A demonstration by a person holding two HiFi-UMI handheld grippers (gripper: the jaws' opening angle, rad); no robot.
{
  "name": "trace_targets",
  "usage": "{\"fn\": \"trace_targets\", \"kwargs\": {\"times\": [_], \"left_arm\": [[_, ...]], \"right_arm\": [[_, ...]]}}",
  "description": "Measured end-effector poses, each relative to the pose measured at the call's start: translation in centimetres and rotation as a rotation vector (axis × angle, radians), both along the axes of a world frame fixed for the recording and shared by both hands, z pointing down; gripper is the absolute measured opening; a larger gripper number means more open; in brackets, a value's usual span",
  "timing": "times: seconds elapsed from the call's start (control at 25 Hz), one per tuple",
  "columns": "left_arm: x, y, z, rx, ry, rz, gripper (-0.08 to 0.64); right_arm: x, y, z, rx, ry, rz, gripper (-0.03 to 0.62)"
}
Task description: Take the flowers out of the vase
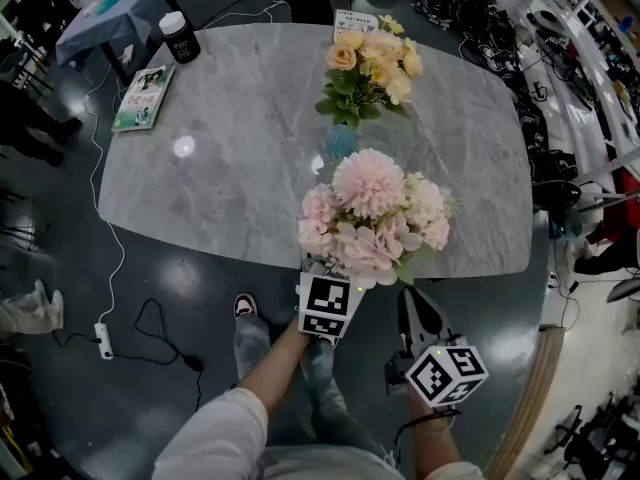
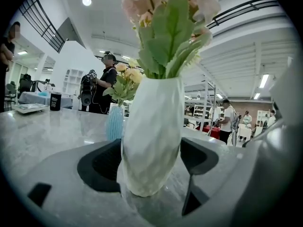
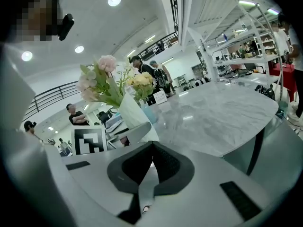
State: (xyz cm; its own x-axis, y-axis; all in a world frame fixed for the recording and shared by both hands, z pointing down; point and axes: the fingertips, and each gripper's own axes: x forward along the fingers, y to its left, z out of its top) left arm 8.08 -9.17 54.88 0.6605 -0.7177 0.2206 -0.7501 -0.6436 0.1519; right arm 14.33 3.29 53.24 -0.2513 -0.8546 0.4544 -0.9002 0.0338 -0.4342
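Where the grey marble tabletop (image 1: 230, 158) curves along its near edge, a white faceted vase (image 2: 151, 136) stands upright, and the pink flowers (image 1: 372, 213) sit in it with their green leaves rising from its mouth. The left tongs (image 2: 149, 162) are spread wide around the lower body of this vase, one dark pad on each side. The pads lie very close to the vase wall, but I cannot tell whether they press on it. From the head view the bouquet hides the tips of these tongs, and only the marker cube shows beneath the blooms.

The right tongs (image 3: 150, 150) are pressed together with nothing between them. They hang just off the near edge of the tabletop, to the right of the white vase and a little apart from it, pointing across the marble.

Farther back, behind the white vase, a small blue vase (image 1: 340, 141) holds yellow and peach flowers (image 1: 375, 63). A white card (image 1: 352, 20) stands at the far edge behind them. At the far left of the tabletop lies a book (image 1: 145, 96), and a black jar with a white lid (image 1: 180, 36) stands just beyond it. On the dark floor to the left lies a white power strip (image 1: 103, 340).
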Motion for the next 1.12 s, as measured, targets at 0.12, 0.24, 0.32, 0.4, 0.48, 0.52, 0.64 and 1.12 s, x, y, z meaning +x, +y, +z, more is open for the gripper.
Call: {"fn": "trace_targets", "kwargs": {"times": [0.12, 0.24, 0.32, 0.4, 0.48, 0.52, 0.64, 1.12], "left_arm": [[0.2, 0.0, 0.2, 0.001, -0.013, 0.021, 0.376], [0.3, 0.1, 0.3, -0.001, -0.019, 0.059, 0.374], [0.4, 0.2, 0.3, -0.003, -0.023, 0.087, 0.373], [0.5, 0.2, 0.3, -0.005, -0.027, 0.110, 0.373], [0.5, 0.3, 0.3, -0.007, -0.033, 0.126, 0.371], [0.5, 0.3, 0.3, -0.008, -0.036, 0.132, 0.370], [0.6, 0.3, 0.2, -0.010, -0.040, 0.149, 0.370], [1.3, 1.2, 1.1, -0.044, -0.057, 0.220, 0.370]], "right_arm": [[-0.4, -0.8, -0.9, 0.041, -0.009, -0.025, 0.005], [-0.9, -1.5, -1.7, 0.079, 0.009, -0.062, 0.006], [-1.4, -2.2, -2.4, 0.107, 0.037, -0.098, 0.006], [-1.9, -2.8, -3.3, 0.146, 0.077, -0.143, 0.006], [-2.4, -3.6, -4.3, 0.190, 0.121, -0.177, 0.011], [-2.7, -4.0, -4.8, 0.211, 0.140, -0.193, 0.033], [-3.8, -5.2, -6.3, 0.268, 0.192, -0.248, 0.130], [-6.3, -8.8, -9.2, 0.359, 0.275, -0.338, 0.189]]}}
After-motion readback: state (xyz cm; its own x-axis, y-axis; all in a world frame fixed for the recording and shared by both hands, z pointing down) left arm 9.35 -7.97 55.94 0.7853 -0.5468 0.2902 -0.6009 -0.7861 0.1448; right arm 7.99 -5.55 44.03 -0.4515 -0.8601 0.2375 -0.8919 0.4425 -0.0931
